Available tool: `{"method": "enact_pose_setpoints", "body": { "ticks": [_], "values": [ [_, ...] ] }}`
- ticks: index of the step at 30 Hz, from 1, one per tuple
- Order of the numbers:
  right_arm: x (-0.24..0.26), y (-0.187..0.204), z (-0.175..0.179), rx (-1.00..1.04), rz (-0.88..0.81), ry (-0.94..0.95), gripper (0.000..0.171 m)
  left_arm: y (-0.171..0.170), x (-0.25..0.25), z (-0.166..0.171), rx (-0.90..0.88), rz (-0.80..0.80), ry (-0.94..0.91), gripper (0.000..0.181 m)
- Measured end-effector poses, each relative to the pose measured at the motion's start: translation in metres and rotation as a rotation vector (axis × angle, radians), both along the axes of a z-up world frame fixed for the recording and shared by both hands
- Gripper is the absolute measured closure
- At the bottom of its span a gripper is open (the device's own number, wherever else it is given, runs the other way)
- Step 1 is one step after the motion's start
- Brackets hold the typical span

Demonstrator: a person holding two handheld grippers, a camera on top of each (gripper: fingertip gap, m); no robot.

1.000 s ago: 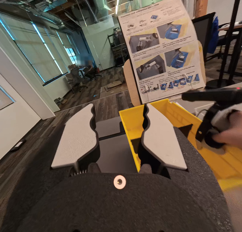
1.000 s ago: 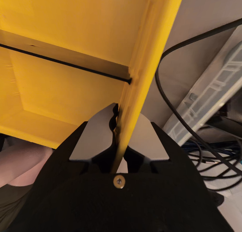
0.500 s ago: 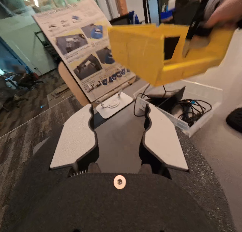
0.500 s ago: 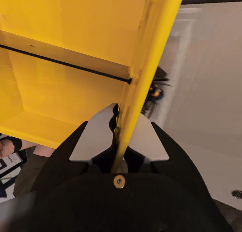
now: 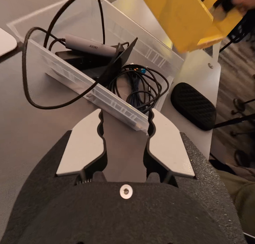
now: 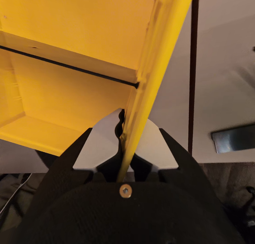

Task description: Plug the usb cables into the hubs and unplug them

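In the left wrist view, a clear plastic bin [image 5: 96, 89] on the grey table holds a grey hub [image 5: 89, 45], a black hub [image 5: 77, 58] and a coil of dark cables [image 5: 139, 88]. One black cable [image 5: 24, 71] loops out over its rim. My left gripper [image 5: 125, 114] is open and empty, and the bin's near corner lies between its fingertips. My right gripper [image 6: 128, 118] is shut on the side wall of an empty yellow bin [image 6: 158, 58]. It holds the yellow bin [image 5: 183, 16] in the air above the clear bin's far right.
A black textured pouch [image 5: 193, 106] lies on the table to the right of the clear bin. A white stand base [image 5: 5, 44] is at the far left. The table's edge and the floor are at the right. A dark pole [image 6: 193, 71] stands behind the yellow bin. My right fingertips sit around 50 cm from my left ones.
My left gripper has swung down from the instruction sheet to the clear bin, and its jaws have narrowed a little. My right gripper has kept its grip and lifted the yellow bin up and to the right.
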State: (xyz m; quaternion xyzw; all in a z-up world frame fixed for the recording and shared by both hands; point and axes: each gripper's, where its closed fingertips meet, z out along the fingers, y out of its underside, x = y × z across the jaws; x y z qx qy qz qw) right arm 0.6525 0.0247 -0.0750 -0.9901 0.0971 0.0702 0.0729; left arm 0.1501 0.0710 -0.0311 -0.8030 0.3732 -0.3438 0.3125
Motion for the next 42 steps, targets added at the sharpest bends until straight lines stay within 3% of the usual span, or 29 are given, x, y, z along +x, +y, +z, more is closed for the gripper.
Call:
{"method": "enact_pose_setpoints", "body": {
  "ticks": [3, 8, 10, 11, 14, 19, 21, 29, 36, 42],
  "values": [
    [0.0, 0.002, -0.038, -0.022, 0.055, 0.041, 0.166, 0.004, 0.011, -0.011, -0.085, 0.033, -0.056, 0.12],
    [-0.012, 0.015, -0.07, -0.047, 0.174, 0.035, 0.166, 0.005, 0.032, -0.039, -0.28, 0.012, 0.055, 0.122],
    [-0.016, 0.023, -0.07, -0.036, 0.21, 0.025, 0.166, 0.003, 0.042, -0.04, -0.372, 0.008, 0.07, 0.127],
    [-0.019, 0.025, -0.07, -0.036, 0.225, 0.025, 0.166, 0.007, 0.041, -0.044, -0.367, 0.022, 0.136, 0.135],
    [-0.029, 0.028, -0.069, -0.039, 0.259, 0.011, 0.166, 0.022, 0.028, -0.058, -0.301, 0.057, 0.385, 0.129],
    [-0.044, 0.028, -0.069, -0.042, 0.286, 0.012, 0.166, 0.014, 0.033, -0.06, -0.39, -0.016, 0.498, 0.148],
    [-0.048, 0.028, -0.069, -0.041, 0.286, 0.008, 0.166, 0.014, 0.026, -0.059, -0.406, -0.053, 0.564, 0.16],
    [-0.077, 0.027, -0.068, 0.0, 0.31, 0.016, 0.163, 0.028, -0.009, -0.061, -0.507, -0.003, 0.788, 0.169],
    [-0.114, 0.033, -0.067, -0.029, 0.325, 0.008, 0.163, 0.064, -0.061, -0.061, -0.435, 0.138, 0.786, 0.176],
    [-0.137, 0.031, -0.068, -0.05, 0.347, 0.015, 0.161, 0.087, -0.126, -0.06, -0.49, 0.31, 0.668, 0.178]
  ]
}}
